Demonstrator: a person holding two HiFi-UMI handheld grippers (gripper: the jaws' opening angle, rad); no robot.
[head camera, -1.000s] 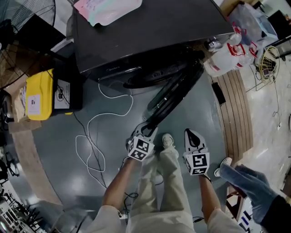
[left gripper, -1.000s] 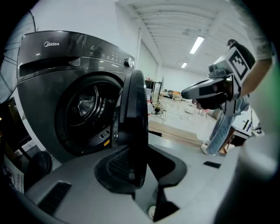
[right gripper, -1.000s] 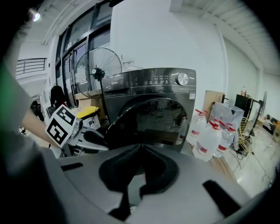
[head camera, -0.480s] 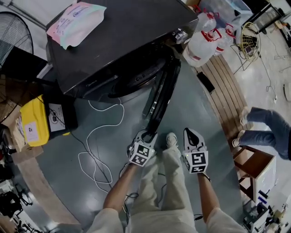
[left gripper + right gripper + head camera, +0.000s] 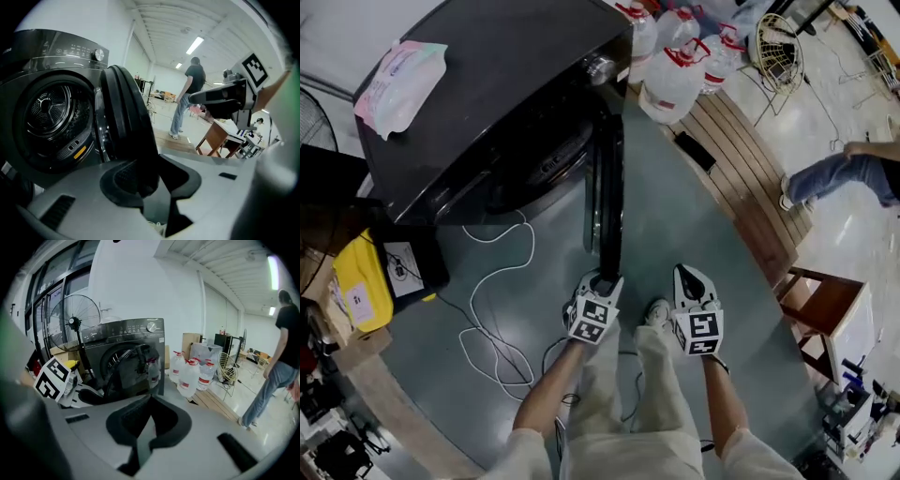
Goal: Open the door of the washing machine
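- Washing machine (image 5: 487, 84): a dark front-loader standing on the grey floor, its drum (image 5: 47, 108) exposed, so the opening is clear to see into.
- Door (image 5: 609, 206): hinged at the right side of the machine's front and standing out roughly square to it. From the head view it shows edge-on, running from the front panel down towards the person's feet. I'd judge the job all but finished, with only the last bit of swing left, if any.
- Water bottles (image 5: 670, 84): a cluster with red caps at the far end of the wooden platform (image 5: 750, 178), just beside the machine's right corner. They sit behind the door's arc and look safe from it.
- Packet (image 5: 398, 75): lying flat at the far left corner of the machine's top, out of the way.
- Left gripper (image 5: 598, 281): it does the work, its jaws partly closed and clamped on the door's free edge, which sits between the pads. Holding the edge farthest from the hinge gives the easiest pull.
- Right gripper (image 5: 687, 277): it hangs idle beside the left one and clear of the door, its jaws drawn to a thin slit with nothing in them. It isn't needed for this pull.
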